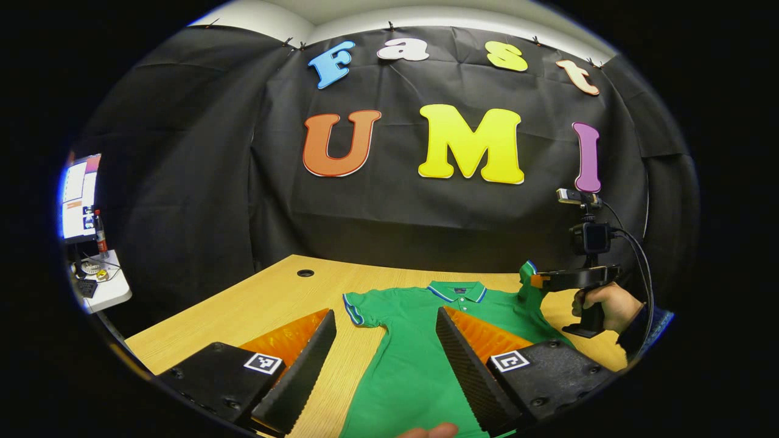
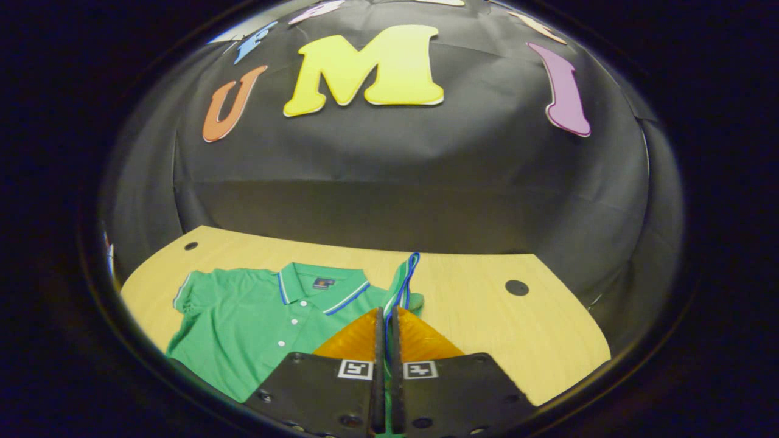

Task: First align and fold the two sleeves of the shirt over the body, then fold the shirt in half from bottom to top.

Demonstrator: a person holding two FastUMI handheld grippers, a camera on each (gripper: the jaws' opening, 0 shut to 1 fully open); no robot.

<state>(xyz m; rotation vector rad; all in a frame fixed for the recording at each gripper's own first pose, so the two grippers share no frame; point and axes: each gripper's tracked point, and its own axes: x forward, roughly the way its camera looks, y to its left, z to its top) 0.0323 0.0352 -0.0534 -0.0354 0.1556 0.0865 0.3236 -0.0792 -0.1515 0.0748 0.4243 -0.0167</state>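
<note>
Green polo shirt (image 1: 414,340) flat on table (image 1: 255,304), one sleeve (image 2: 403,283) pinched upright

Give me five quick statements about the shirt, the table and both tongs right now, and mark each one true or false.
1. The right tongs are shut on the shirt's sleeve. True.
2. The left tongs are clamped on the other sleeve. False: they are open above the shirt, gripping nothing.
3. The shirt is red. False: it is green, with a striped collar.
4. The shirt lies button side up on a wooden table. True.
5. Both sleeves are already folded over the body. False: the far sleeve lies spread out flat, and the gripped one is lifted off the table.
</note>
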